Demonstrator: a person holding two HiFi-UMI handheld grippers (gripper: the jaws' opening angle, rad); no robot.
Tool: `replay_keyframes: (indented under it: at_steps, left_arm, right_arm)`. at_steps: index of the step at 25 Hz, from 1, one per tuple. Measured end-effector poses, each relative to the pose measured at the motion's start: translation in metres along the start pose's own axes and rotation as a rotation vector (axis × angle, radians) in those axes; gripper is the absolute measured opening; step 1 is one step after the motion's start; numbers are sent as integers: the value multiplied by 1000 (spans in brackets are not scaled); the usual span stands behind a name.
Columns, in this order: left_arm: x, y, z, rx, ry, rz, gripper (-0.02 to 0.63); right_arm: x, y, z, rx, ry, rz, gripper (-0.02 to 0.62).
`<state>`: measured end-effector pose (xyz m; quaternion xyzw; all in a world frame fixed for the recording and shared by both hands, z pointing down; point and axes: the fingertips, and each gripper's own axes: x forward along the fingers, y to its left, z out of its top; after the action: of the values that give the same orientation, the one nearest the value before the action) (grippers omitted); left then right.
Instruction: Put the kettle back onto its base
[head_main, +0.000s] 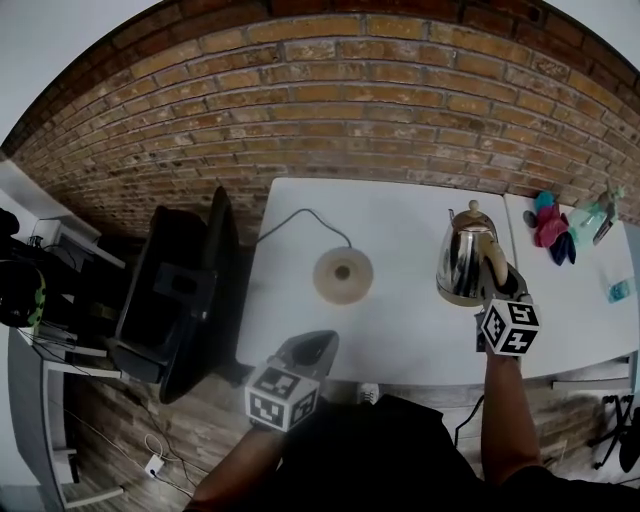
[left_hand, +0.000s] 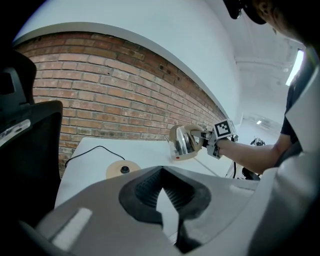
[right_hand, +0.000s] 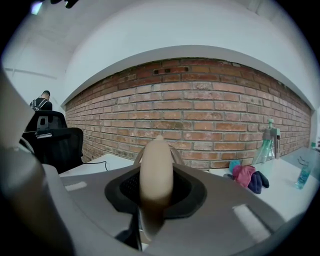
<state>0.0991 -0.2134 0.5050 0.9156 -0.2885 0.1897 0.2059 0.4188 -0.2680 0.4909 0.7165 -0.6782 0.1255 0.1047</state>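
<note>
Head view: the white table (head_main: 400, 340) carries the round beige base (head_main: 343, 275) near its middle, with a black cord (head_main: 300, 211) trailing off toward 11 o'clock. The kettle (head_main: 462, 268) is a polished steel dome. Its lid is on, so I can't see what is inside. It sits at 3 o'clock from the base, well apart from it, with its long axis upright and its spout toward 11 o'clock. My right gripper (head_main: 497, 283) is clamped on the handle at the kettle's 4 o'clock side. My left gripper (head_main: 325, 342) hangs over the table's near edge, at 6 o'clock from the base. At the far right stand a clear spray bottle (head_main: 592, 222) and a small clear bottle (head_main: 618, 290); I can't tell their contents.

Left gripper view: the ribbed dark pads (left_hand: 149, 189) meet at their tips with nothing between them. The kettle shows at 2 o'clock, its spout pointing left toward the base. I can't tell whether its foot touches the table.

Right gripper view: the smooth, rounded beige handle (right_hand: 156, 175) fills the gap, and both jaws press on it. Pink and navy cloths (right_hand: 247, 177) lie at 3 o'clock, with a rough brick wall (right_hand: 200, 120) behind.
</note>
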Motion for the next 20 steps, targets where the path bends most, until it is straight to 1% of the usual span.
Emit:
replay_keyframes:
  at_steps: [11,20]
  left_arm:
    - [-22,24,-6,-7,-29,71,0]
    - [-42,44,-11,-3,-33,118,0]
  right_arm:
    - [21,58,8,-15,-6,107,95]
    - [41,104,20,-13,-16,167,95]
